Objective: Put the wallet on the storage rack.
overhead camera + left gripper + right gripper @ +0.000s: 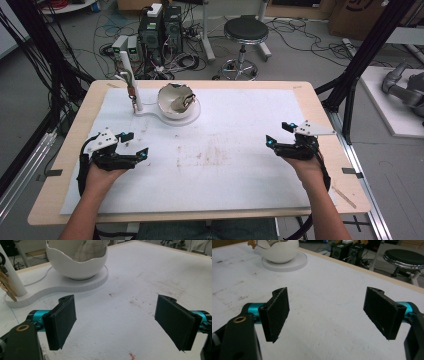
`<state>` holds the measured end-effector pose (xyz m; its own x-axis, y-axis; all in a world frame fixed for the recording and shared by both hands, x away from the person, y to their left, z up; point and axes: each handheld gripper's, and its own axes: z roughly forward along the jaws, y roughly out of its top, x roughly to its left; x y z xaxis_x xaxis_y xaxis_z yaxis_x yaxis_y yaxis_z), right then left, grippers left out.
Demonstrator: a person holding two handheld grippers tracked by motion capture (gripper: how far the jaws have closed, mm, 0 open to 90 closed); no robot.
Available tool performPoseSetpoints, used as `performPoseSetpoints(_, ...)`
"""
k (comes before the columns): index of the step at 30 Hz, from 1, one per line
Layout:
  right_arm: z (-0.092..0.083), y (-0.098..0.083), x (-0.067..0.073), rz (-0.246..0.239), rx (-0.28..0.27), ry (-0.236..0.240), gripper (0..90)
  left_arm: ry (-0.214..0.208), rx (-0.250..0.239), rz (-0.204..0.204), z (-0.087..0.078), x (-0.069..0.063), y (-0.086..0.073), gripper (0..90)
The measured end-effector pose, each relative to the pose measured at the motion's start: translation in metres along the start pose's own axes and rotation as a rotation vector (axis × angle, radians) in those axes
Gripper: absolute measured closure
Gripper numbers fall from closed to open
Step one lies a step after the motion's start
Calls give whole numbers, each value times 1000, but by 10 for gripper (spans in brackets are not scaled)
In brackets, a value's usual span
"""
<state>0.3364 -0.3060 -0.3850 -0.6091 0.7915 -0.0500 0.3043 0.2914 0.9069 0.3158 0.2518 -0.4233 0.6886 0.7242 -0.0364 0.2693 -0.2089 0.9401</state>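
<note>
Bright even light, soft shadows, slight blur

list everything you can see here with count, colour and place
bowl: 1, white, wavy rim, far left of table, on the base
base: 1, white, flat, under bowl and post
post: 1, white, upright on the base, left of bowl
cloth: 1, pale patterned, inside bowl
mat: 1, white, stained, covers table
table: 1, light wood
stool: 1, black seat, floor beyond table
computers: 2, black, floor beyond table
left tongs: 1, black, open, near left
right tongs: 1, black, open, near right
</note>
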Motion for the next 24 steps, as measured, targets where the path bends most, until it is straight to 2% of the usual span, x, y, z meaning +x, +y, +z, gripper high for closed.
performPoseSetpoints(1, -4, -6, 0, 5, 9, -10, 213, 1, 0, 3, 0, 0, 0, 173)
performPoseSetpoints(4, -8, -13, 0, 7, -8, -25, 213, -3, 5, 7, 2, 1, 0, 173)
performPoseSetpoints(7, -9, -21, -1, 19, -4, -29, 213, -5, 7, 14, 4, 1, 1, 173)
performPoseSetpoints(10, -5, -30, -3, 12, 40, -33, 213, -9, 6, 20, 5, 0, 2, 173)
performPoseSetpoints(24, -2, -34, -7, 19, 59, -32, 213, -8, 12, 25, 5, -1, 2, 173)
